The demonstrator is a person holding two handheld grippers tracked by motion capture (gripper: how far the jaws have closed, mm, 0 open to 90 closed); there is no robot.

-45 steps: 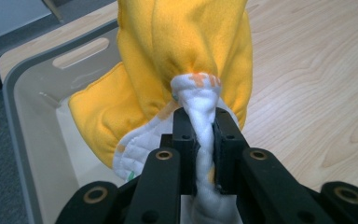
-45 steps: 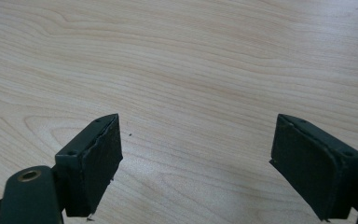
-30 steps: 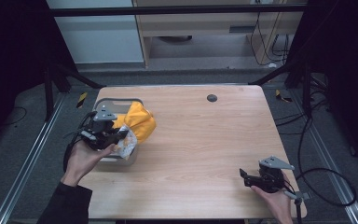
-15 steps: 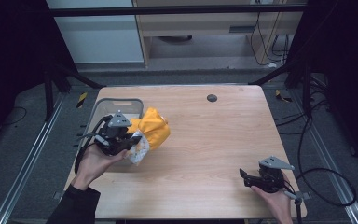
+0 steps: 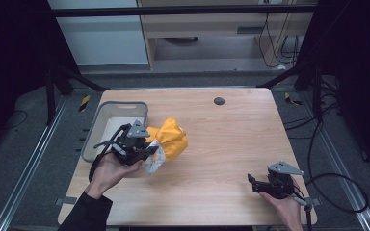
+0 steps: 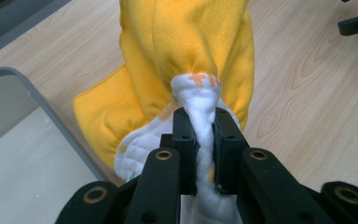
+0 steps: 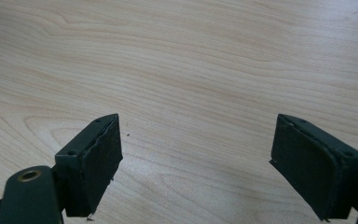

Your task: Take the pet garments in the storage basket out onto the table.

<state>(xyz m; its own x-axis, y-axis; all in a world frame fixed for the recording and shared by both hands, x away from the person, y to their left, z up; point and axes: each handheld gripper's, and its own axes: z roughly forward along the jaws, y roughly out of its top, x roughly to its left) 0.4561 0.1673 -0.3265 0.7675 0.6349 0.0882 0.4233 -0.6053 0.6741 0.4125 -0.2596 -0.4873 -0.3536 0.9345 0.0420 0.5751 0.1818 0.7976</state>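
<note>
Yellow fleece, white quilted lining — that's the cloth [image 5: 169,142] you've got in your left gripper [image 5: 147,150], bunched up just right of the grey bin [image 5: 92,135] on the wooden table [image 5: 221,144]. In the high view the bundle runs lengthwise from your gripper up and to the right, its rounded yellow end pointing toward the table's middle, the white end toward your left hand [image 5: 110,168].

The left gripper view gives you what the high view can't: the white lining twisted into a narrow rope, with the cloth [image 6: 186,51] fanning out yellow beyond it, and the left gripper [image 6: 200,140] clamped tight on that twist, jaws nearly together with only fabric between them. The bin's rim [image 6: 51,116] sits at the left there.

Your right gripper [image 5: 256,183] sits low near the table's front right corner, well apart from the cloth. In the right gripper view, the right gripper [image 7: 196,163] stands wide apart, bare wood between the jaws, holding nothing.
</note>
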